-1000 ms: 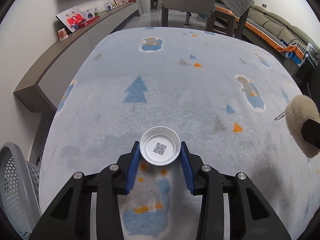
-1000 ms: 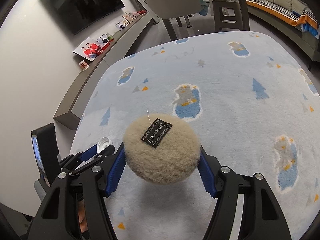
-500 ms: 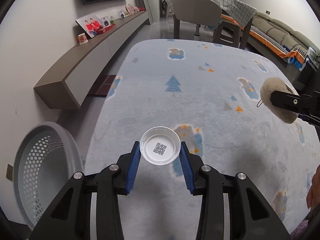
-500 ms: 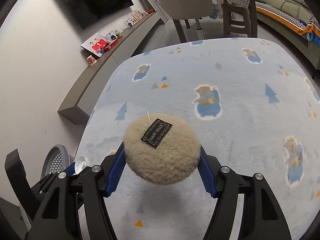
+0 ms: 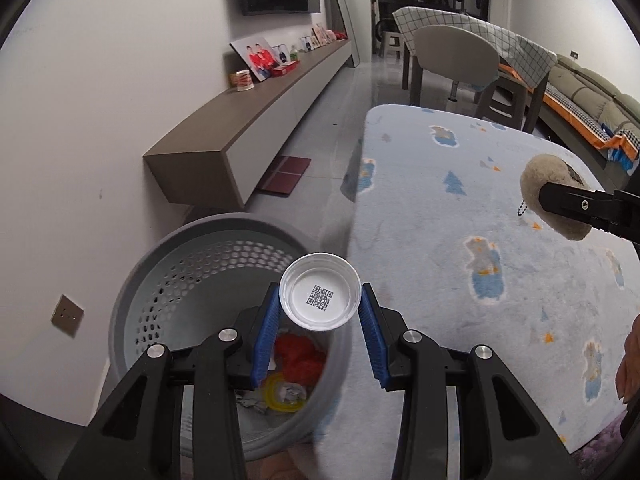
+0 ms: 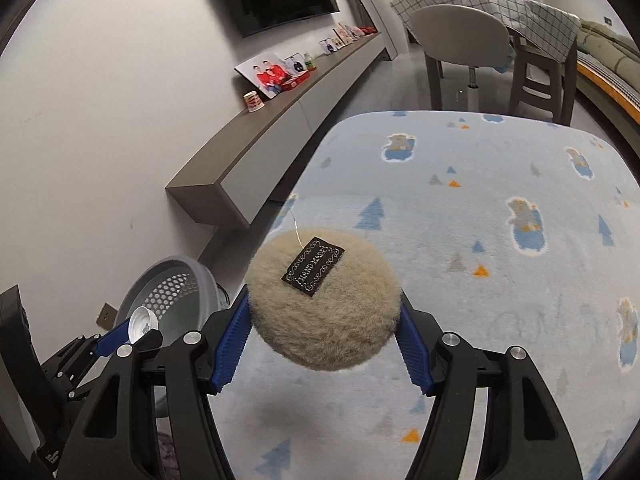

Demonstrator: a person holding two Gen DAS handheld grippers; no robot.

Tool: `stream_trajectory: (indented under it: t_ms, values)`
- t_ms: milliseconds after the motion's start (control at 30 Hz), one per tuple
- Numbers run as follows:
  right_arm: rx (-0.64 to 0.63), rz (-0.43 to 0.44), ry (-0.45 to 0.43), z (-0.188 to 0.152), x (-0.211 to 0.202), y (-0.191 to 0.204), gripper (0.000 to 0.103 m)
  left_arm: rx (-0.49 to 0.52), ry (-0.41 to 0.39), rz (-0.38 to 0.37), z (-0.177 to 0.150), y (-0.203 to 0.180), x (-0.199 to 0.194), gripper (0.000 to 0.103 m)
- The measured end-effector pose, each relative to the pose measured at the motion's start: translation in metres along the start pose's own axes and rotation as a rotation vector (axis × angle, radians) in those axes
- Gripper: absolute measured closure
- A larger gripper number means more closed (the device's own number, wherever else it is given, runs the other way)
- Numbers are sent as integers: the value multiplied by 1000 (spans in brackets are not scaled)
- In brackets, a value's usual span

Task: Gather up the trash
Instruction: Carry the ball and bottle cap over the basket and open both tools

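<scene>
In the left wrist view, a white plastic lid (image 5: 319, 291) with a printed square code on its inner face is clamped between the blue pads of the left gripper (image 5: 319, 320), at the lower centre of the frame. Directly beneath and behind the lid, a grey perforated bin (image 5: 152, 280) is seen at the lower left, standing on the floor beside the edge of the pale blue rug (image 5: 460, 280); red, yellow and crumpled grey scraps (image 5: 296, 364) are visible at its bottom. The lid is held over the bin's near right rim rather than over the rug. In the right wrist view, a round beige fluffy puff (image 6: 324, 312) carrying a black sewn label (image 6: 313, 265) is gripped on both sides by the right gripper (image 6: 324, 328), at the centre of the frame, raised above the rug. The same puff is seen at the right edge of the left wrist view, with a small bead chain hanging from it. The bin and the left gripper with its lid are seen again at the lower left of the right wrist view. A long wall shelf (image 5: 240, 128) with framed photos (image 5: 258, 58) runs along the upper left, and a chair (image 5: 452, 60) and a table covered with a checked cloth (image 5: 480, 34) occupy the upper right.
</scene>
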State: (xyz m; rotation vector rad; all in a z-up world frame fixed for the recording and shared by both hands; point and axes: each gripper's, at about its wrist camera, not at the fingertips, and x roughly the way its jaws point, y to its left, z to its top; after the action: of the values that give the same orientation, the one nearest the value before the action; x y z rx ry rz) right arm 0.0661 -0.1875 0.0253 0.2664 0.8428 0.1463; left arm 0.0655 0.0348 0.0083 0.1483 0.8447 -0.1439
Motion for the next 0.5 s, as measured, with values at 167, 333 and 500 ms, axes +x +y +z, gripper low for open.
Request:
stream_trajectory:
  t_ms: [167, 333, 500]
  values:
    - [-49, 69, 19, -1, 16, 49, 39, -40, -7, 46, -9, 46, -9, 64]
    - [-102, 133, 77, -7, 49, 95, 39, -83, 5, 94, -21, 83, -7, 64]
    - [-178, 164, 125, -22, 75, 128, 39, -89, 20, 163, -34, 103, 4, 64]
